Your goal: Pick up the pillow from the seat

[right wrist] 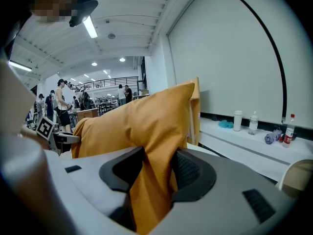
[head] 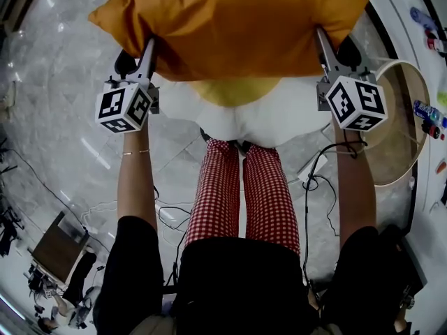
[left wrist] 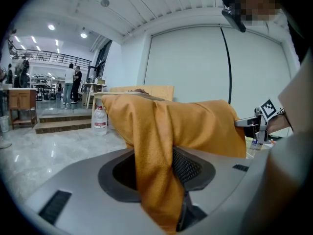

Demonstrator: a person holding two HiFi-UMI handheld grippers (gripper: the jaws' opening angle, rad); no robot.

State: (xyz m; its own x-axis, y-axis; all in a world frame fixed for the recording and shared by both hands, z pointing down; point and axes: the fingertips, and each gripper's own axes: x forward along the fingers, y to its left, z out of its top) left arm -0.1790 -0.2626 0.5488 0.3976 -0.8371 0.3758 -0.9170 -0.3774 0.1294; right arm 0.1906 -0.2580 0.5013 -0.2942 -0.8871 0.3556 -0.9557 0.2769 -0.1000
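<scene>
Clamping orange pillow [head: 237, 19]: left claw [head: 149, 46], right claw [head: 323, 39] each pinched on fabric edge; white seat [head: 286, 121], yellow cushion [head: 234, 91] below, between claws.

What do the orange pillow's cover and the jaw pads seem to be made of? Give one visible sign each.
The orange pillow: woven fabric, matte with fine grain; it creases softly where pinched. The jaw pads: probably dark rubber or plastic, matte; a fine grid texture shows.

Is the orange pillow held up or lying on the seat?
Held up: left gripper and right gripper each pinch an edge of the pillow.
</scene>
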